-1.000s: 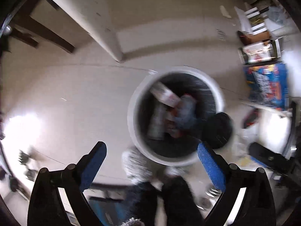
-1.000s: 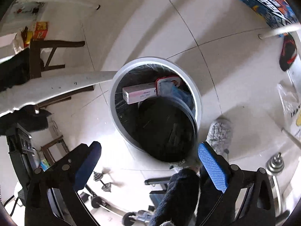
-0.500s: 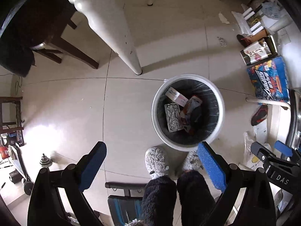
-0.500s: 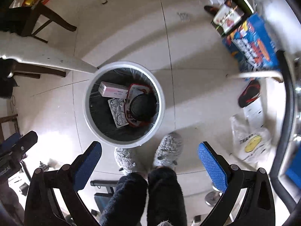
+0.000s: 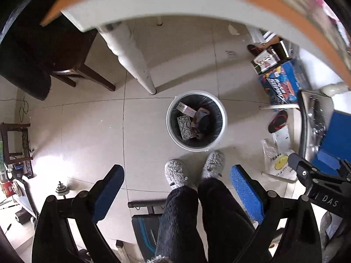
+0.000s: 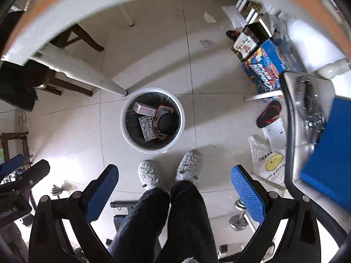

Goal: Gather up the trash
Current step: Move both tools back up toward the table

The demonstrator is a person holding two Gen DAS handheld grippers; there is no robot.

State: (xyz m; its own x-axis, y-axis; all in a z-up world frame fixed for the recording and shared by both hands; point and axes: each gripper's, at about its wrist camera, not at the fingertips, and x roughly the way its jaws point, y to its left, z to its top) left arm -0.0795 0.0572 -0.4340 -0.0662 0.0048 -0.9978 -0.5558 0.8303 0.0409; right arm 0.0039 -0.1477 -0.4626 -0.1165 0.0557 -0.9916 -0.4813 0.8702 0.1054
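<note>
Surroundings: a white table leg (image 5: 133,61) stands just beside the trash bin (image 5: 221,131) on the tiled floor (image 5: 87,127); a dark wooden chair (image 5: 72,70) is off to one side, a blue printed box (image 5: 283,83) and a red-and-black slipper (image 5: 277,121) to the other.
In the way: the table (image 5: 175,2) edge, white with an orange rim, arcs across the top of both views, blurred; the person's grey slippers (image 5: 175,173) stand just short of the bin.
Trash: a pink-and-white carton (image 6: 143,108), a silver blister pack (image 6: 148,127), a red-edged packet (image 6: 163,110) and a round black object (image 6: 167,121) lie inside the dark-lined bin.
Right view only: a plastic bag with a yellow smiley (image 6: 268,164) shows in full, and a dumbbell (image 6: 239,217) near the right finger.
Left view only: a small weight (image 5: 61,189) on the floor near the left finger.
Left hand-held gripper (image 5: 176,190): points straight down above the floor, jaws spread wide, holding nothing.
Right hand-held gripper (image 6: 174,190): same downward pose, jaws wide apart and empty, beside the left one.
</note>
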